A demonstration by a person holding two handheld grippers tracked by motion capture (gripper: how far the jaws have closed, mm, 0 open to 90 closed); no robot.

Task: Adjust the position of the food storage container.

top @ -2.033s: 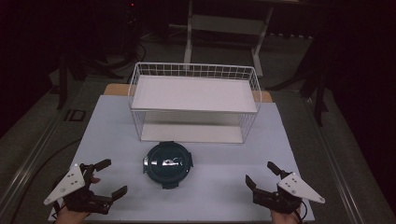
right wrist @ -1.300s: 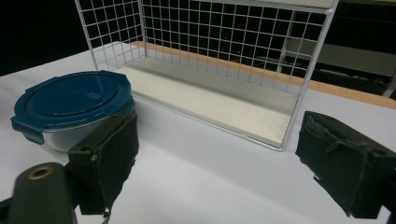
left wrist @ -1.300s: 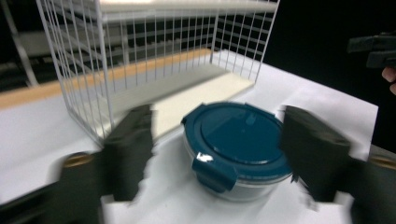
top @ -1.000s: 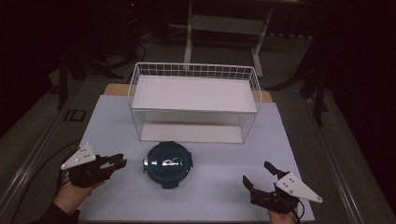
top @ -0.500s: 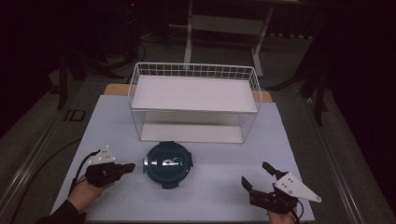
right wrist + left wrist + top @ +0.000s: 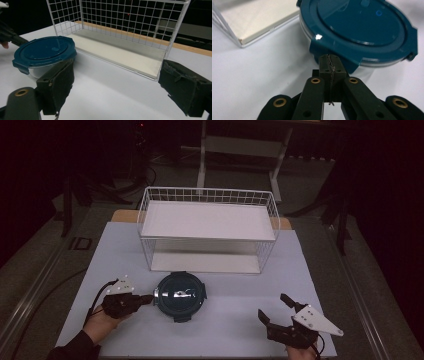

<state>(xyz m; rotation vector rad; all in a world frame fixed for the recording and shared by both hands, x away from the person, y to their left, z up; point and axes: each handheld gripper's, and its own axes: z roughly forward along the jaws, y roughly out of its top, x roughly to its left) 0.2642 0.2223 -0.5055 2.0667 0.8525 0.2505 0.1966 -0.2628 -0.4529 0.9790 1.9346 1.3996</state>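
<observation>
A round clear container with a dark blue clip-on lid [image 6: 180, 295] [image 6: 362, 25] [image 6: 45, 51] sits on the white table, in front of the wire rack. My left gripper [image 6: 149, 298] [image 6: 329, 58] is shut with nothing between its jaws. Its tip points at the latch tab on the lid's left side and is right up against it; whether it touches I cannot tell. My right gripper [image 6: 272, 305] [image 6: 122, 85] rests near the table's front right, open and holding nothing, well apart from the container.
A white wire rack [image 6: 207, 195] [image 6: 120, 15] stands behind the container, with a white upper shelf [image 6: 207, 220] and a white bottom board [image 6: 117, 51]. The table's front edge lies close under both hands. Dark floor and stands surround the table.
The left gripper has moved right and slightly down toward the container's left side, and its jaws went from open to shut. The right gripper has stayed in place.
</observation>
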